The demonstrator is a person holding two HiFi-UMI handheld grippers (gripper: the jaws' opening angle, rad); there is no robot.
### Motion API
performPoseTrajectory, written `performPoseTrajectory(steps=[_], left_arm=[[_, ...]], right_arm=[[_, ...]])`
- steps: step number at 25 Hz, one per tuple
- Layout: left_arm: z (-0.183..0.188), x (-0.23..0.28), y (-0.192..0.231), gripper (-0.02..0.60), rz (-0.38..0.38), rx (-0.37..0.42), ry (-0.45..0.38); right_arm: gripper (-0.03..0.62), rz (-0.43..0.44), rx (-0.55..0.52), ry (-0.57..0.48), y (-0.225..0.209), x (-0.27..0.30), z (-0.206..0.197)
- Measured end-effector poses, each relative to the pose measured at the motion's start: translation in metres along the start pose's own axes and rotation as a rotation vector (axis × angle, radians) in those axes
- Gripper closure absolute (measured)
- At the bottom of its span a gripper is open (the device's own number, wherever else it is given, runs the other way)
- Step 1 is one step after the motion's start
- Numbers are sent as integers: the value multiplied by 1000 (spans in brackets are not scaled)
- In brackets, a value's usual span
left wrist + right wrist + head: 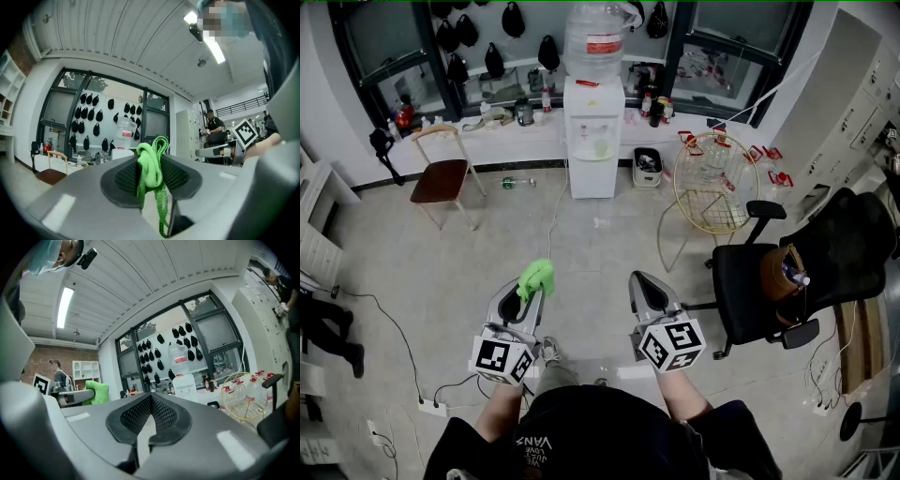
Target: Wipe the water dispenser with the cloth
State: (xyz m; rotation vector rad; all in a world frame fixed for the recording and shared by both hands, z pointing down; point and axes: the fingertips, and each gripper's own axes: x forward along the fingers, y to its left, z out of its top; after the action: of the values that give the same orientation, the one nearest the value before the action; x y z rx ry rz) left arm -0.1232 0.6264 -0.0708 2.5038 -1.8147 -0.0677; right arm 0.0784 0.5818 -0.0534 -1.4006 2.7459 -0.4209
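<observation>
The left gripper [529, 298] is clamped on the green cloth [536, 277]. Its own view shows the fabric pinched between the two ribbed pads, with a bunched fold standing proud of the jaw tips and a thinner strand trailing back toward the gripper body. Held that way, the soft bundle leads and would meet a surface before any hard plastic does, which seems the point of gripping it near the middle rather than by a corner. The right gripper [645, 283] sits level with it, just to its right. Its jaws are pressed fully together with nothing between them, and only bare mesh pads show in the right gripper view. It looks to be carried as the spare tool, closed so it catches nothing. The white water dispenser [592, 141], with its large clear bottle [594, 37] on top, stands well ahead of both grippers against the counter under the windows, roughly on the line between them, with open floor in between. No wiping has begun, and the job at hand appears to be the approach. A wooden chair [441, 178] lies ahead and to the left of the left gripper, and a gold wire chair [712, 192] ahead and to the right of the right one. A black office chair [769, 281] sits close beside the right gripper — the nearest thing to avoid. The path straight ahead looks free, so both tools point forward at the dispenser — cloth side ready.
</observation>
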Motion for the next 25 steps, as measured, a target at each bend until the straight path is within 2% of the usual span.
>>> performPoseTrajectory(steps=[7, 12, 17, 25], left_arm=[[-2, 13, -2, 462, 10, -8, -8], [-15, 36, 15, 462, -2, -22, 2], [-22, 81, 57, 462, -30, -35, 9], [-48, 166, 140, 462, -118, -57, 95]], right_arm=[[589, 43, 25, -8, -6, 9, 2], [573, 24, 39, -26, -17, 36, -5], [482, -19, 49, -29, -32, 90, -4], [474, -111, 88, 10, -50, 195, -14]])
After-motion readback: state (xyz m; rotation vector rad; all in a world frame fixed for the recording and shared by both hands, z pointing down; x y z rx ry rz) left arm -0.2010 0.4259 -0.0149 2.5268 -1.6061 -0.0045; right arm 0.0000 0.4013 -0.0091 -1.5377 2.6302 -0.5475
